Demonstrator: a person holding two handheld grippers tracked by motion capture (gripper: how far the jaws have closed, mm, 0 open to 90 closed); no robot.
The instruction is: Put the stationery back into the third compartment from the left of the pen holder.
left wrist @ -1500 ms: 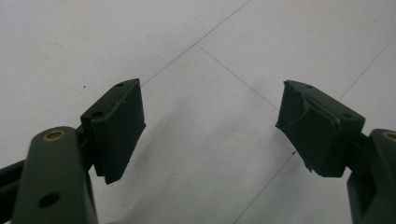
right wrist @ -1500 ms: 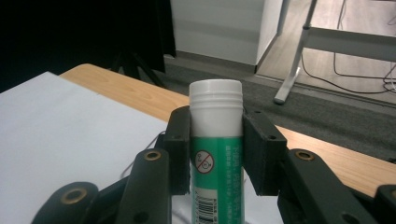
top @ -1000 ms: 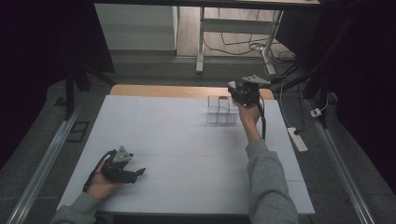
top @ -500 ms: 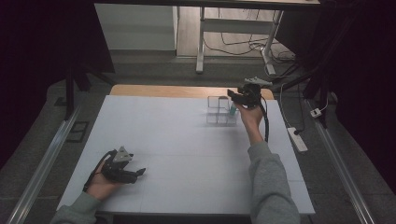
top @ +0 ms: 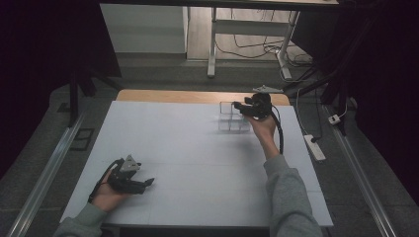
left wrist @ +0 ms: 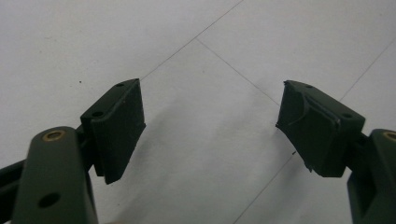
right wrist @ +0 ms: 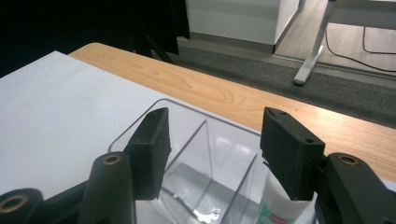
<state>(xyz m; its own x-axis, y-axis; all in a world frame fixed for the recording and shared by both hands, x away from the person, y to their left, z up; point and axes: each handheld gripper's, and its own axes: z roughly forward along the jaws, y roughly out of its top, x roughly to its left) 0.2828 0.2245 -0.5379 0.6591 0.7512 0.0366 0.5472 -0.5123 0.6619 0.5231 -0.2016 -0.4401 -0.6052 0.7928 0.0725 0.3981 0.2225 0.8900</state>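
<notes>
White sheeting covers the table [top: 197, 148]; at its near left the left gripper [top: 145, 183] rests low on the surface, jaws spread wide with nothing between them; at the far right stands a clear plastic organiser [top: 233, 117] with partitioned compartments, close to the wooden edge; the right gripper [right wrist: 212, 154] hovers just above it, jaws having just been opening, released (a white tube [right wrist: 282, 207] stands in the compartment below them).
</notes>
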